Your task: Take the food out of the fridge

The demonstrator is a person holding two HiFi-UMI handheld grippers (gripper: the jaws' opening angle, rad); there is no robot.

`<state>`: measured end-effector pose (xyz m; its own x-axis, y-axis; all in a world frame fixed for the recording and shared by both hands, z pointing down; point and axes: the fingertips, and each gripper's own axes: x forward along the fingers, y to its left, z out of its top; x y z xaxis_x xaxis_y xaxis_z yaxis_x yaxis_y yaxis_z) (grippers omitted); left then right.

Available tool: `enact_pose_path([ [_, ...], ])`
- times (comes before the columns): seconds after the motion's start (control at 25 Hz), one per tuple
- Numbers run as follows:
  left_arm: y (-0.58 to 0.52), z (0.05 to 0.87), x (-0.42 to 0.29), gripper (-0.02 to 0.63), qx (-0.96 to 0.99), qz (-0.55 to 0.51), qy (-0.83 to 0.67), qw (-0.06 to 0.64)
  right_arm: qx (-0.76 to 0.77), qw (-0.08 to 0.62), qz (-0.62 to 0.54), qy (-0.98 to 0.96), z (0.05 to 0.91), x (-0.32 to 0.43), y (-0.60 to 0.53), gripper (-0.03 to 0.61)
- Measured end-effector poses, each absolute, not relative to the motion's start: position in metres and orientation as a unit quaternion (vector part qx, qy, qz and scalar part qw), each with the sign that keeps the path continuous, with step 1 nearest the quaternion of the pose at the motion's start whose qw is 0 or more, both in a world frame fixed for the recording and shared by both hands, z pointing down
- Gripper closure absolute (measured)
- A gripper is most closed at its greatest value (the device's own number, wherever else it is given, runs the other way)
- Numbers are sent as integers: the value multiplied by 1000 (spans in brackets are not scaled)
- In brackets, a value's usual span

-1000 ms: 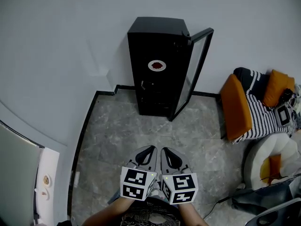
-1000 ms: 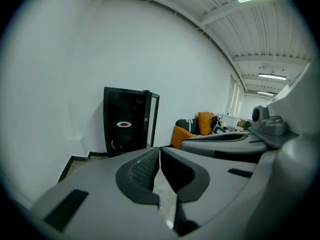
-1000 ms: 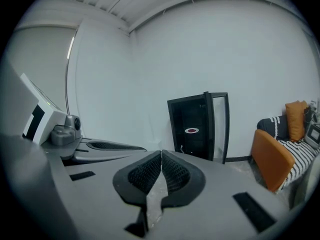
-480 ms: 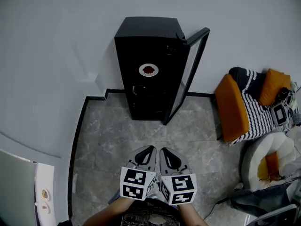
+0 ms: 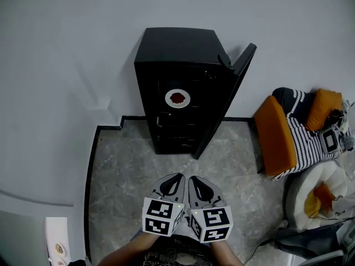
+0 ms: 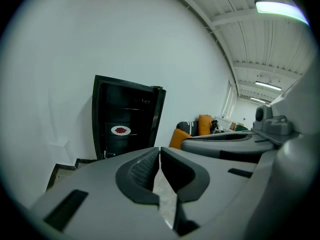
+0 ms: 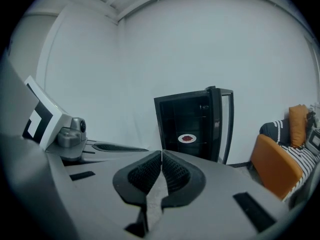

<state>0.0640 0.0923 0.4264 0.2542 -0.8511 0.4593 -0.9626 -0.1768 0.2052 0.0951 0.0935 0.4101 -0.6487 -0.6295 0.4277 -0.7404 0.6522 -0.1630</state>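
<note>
Dark fridge [image 5: 177, 44] interior; red food [image 5: 178, 97] on plate [image 5: 169, 99] indistinct

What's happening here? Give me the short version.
A person holds a left gripper and a right gripper side by side, both shut and empty, facing a black fridge some way off. Its door stands open, and a plate of red food sits inside. Nothing has been taken out yet.
</note>
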Motion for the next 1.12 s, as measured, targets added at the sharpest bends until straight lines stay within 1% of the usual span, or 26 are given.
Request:
enact_pose_path([
  [0.32, 38, 419, 6, 591, 765, 94, -593, 232, 393, 175, 154, -890, 403, 39, 43, 555],
  [0.76, -11, 421, -28, 591, 764, 56, -597, 238, 389, 181, 138, -893, 403, 8, -3, 555],
  [0.96, -37, 426, -37, 592, 759, 17, -599, 255, 375, 186, 129, -899, 408, -1, -28, 555],
  [1.12, -67, 441, -46, 591, 746, -33, -598, 292, 359, 195, 113, -906, 410, -10, -56, 555],
])
